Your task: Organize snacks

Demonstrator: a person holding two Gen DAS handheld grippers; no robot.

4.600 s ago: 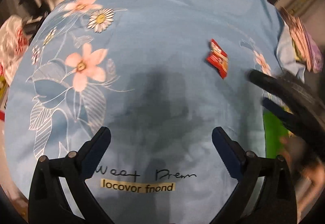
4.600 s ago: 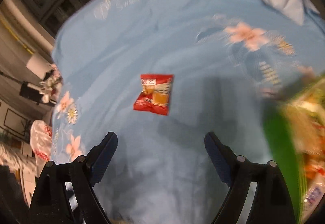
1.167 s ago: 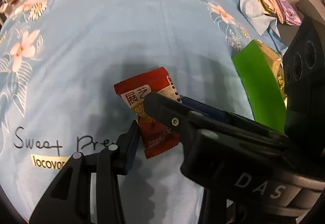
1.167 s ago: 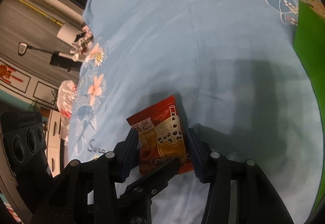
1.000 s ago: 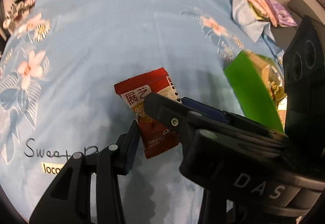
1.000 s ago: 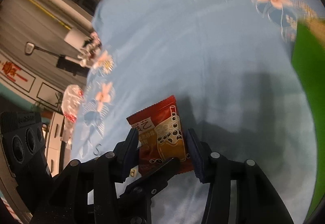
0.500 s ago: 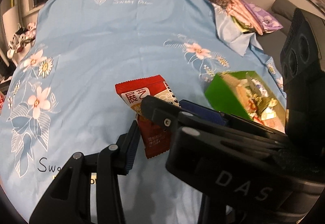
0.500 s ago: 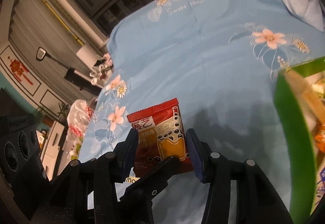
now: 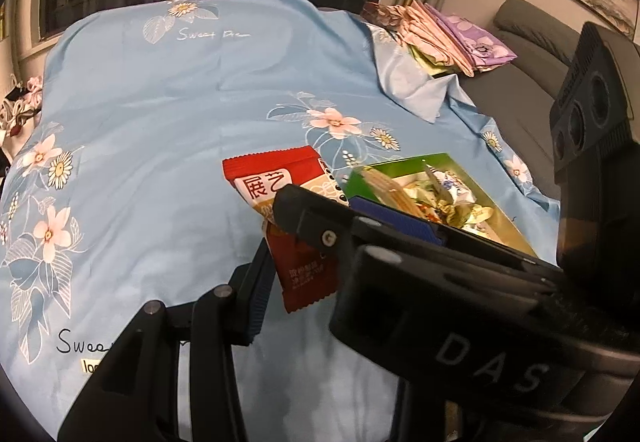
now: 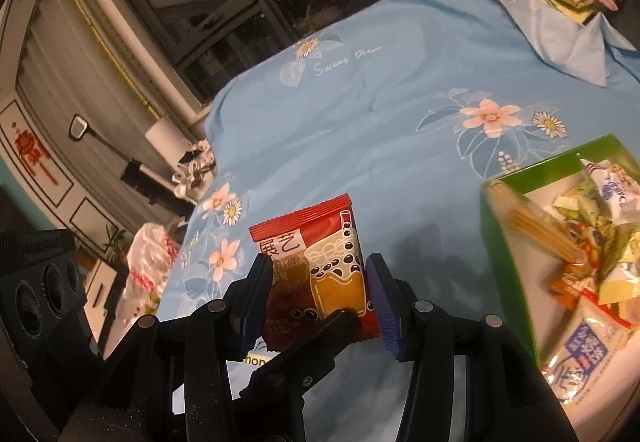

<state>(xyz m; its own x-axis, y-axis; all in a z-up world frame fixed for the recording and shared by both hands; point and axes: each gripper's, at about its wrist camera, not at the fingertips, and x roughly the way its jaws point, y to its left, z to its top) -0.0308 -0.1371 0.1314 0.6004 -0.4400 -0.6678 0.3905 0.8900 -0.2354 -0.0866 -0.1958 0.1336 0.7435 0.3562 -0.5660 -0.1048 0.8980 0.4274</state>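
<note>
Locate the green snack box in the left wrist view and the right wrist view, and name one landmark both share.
Left wrist: green snack box right of centre, behind the right gripper's finger.
Right wrist: green snack box at the right edge, beside the red snack packet.
Shared landmark: the pink flower print beyond the box.

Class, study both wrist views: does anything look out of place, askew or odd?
Yes: the red snack packet is pinched by both tongs at once, right and left, crossing each other, off the blue cloth, beside the green box.

Snack packet (image 10: 316, 274) left of box (image 10: 504, 242); both above bedsheet (image 10: 380, 113).
</note>
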